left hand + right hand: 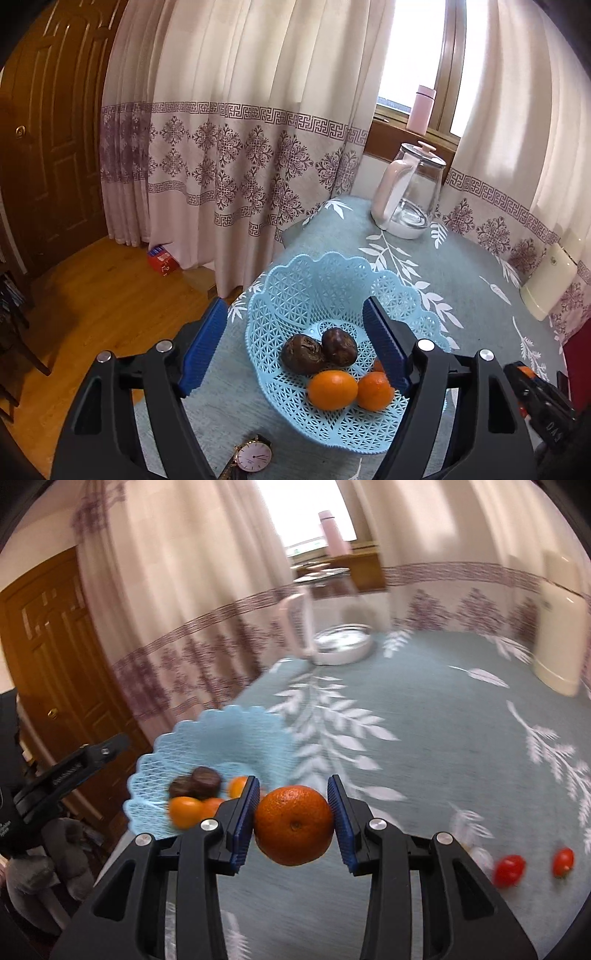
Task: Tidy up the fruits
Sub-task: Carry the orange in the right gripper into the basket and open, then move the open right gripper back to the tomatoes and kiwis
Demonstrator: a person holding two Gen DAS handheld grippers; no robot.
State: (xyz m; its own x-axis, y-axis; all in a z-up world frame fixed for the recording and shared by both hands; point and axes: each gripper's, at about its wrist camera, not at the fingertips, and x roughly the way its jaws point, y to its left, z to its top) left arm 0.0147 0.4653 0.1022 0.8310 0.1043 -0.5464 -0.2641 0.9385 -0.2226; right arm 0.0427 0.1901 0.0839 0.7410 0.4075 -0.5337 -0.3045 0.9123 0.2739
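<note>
Right tool [293, 821] clenched on an orange [293, 821], carried clear above the tabletop [443, 746]. Blue lattice basket [236, 731] lies to its left and slightly farther. Orange is round, no long axis to mind. Left tool [295, 347] released, fingers straddling the basket's near-left rim, holding nothing. Basket holds two dark wrinkled fruits [319, 350] and at least two oranges [351, 389]. Two red tomatoes [535, 864] lie loose, near right

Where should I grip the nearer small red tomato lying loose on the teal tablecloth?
Probably across the narrow middle of the small red tomato, coming from above with the fingers spanning its short axis; it lies flat and elongated on the teal tablecloth, clear of its neighbour.
</note>
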